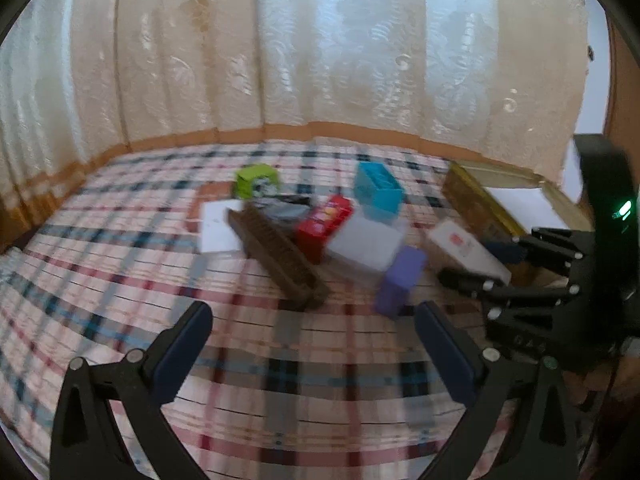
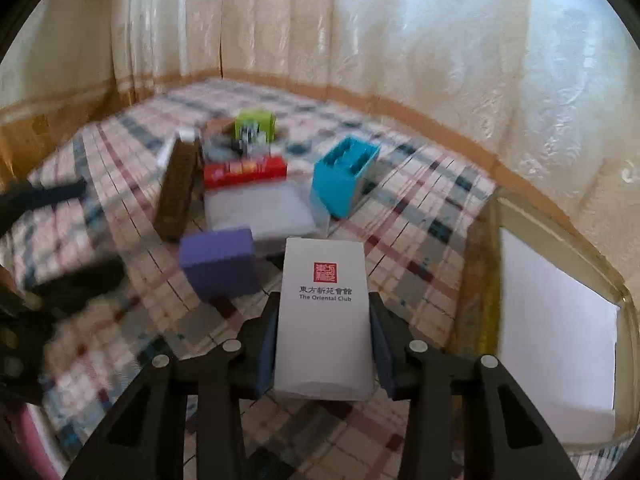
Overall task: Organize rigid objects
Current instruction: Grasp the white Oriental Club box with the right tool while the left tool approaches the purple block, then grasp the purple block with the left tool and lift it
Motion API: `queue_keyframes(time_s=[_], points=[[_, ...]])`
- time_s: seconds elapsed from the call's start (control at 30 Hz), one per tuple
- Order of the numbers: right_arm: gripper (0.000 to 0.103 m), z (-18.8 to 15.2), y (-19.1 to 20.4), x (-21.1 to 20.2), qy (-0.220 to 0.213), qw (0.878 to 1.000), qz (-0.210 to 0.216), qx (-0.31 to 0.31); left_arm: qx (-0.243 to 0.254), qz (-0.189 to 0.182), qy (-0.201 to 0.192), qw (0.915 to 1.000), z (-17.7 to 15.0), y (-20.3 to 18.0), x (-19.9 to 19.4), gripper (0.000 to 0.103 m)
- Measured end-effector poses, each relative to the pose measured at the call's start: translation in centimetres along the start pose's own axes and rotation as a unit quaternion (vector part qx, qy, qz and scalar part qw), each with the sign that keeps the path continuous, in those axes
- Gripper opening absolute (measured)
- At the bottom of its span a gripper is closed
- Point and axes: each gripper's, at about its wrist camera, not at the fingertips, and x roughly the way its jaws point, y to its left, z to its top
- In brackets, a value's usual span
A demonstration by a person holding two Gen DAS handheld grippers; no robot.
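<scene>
A white box (image 2: 324, 320) marked "The Oriental Club" is being gripped betw. the pads of the right gripper (image 2: 323, 344), above the plaid cloth (image 2: 400, 216), just left of the gold-rimmed tray (image 2: 480, 264). The left gripper (image 1: 314, 344) is being held w/ jaws wide apart, nothing betw. them. A purple block (image 2: 218, 262) is lying nearby.

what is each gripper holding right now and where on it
The right gripper clamps the white box by its two long sides, near its close end. The left gripper is open, empty.
</scene>
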Motion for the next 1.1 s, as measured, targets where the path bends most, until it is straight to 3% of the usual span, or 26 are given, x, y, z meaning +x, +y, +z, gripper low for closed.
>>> queue_keyframes(time_s=[0.07, 0.13, 0.27, 0.43, 0.5, 0.63, 0.83, 1.1], points=[[0.043, 0.2, -0.8, -1.7, -0.025, 0.999, 0.012, 0.026, -0.008, -0.025, 0.003, 0.9996, 0.2, -0.3, 0.1, 0.101], [0.044, 0.2, -1.9, -3.4, -0.052, 0.997, 0.011, 0.048, -0.002, -0.047, 0.002, 0.9989, 0.8, -1.1, 0.4, 0.094], [0.044, 0.2, -2.7, -3.9, -0.059, 0.996, -0.032, 0.053, 0.033, -0.044, 0.010, 0.9985, 1.7, -3.4, 1.7, 0.087], [0.044, 0.2, -3.0, -4.0, -0.059, 0.995, -0.051, 0.055, 0.058, -0.053, 0.041, 0.9961, 2.1, -5.1, 4.0, 0.058], [0.044, 0.1, -3.4, -4.2, -0.061, 0.995, -0.054, 0.056, 0.067, -0.044, 0.047, 0.9957, 2.2, -5.5, 4.7, 0.053], [0.044, -0.1, -3.7, -4.1, -0.058, 0.995, -0.050, 0.063, 0.075, -0.048, 0.063, 0.9941, 2.3, -5.9, 5.8, 0.020], [0.044, -0.1, -4.0, -4.2, -0.058, 0.995, -0.041, 0.075, 0.079, -0.053, 0.071, 0.9929, 2.3, -6.1, 6.4, 0.018], [0.044, 0.0, -4.6, -5.2, -0.079, 0.992, -0.044, 0.083, 0.048, -0.059, 0.008, 0.9971, 2.4, -5.3, 3.2, 0.018]])
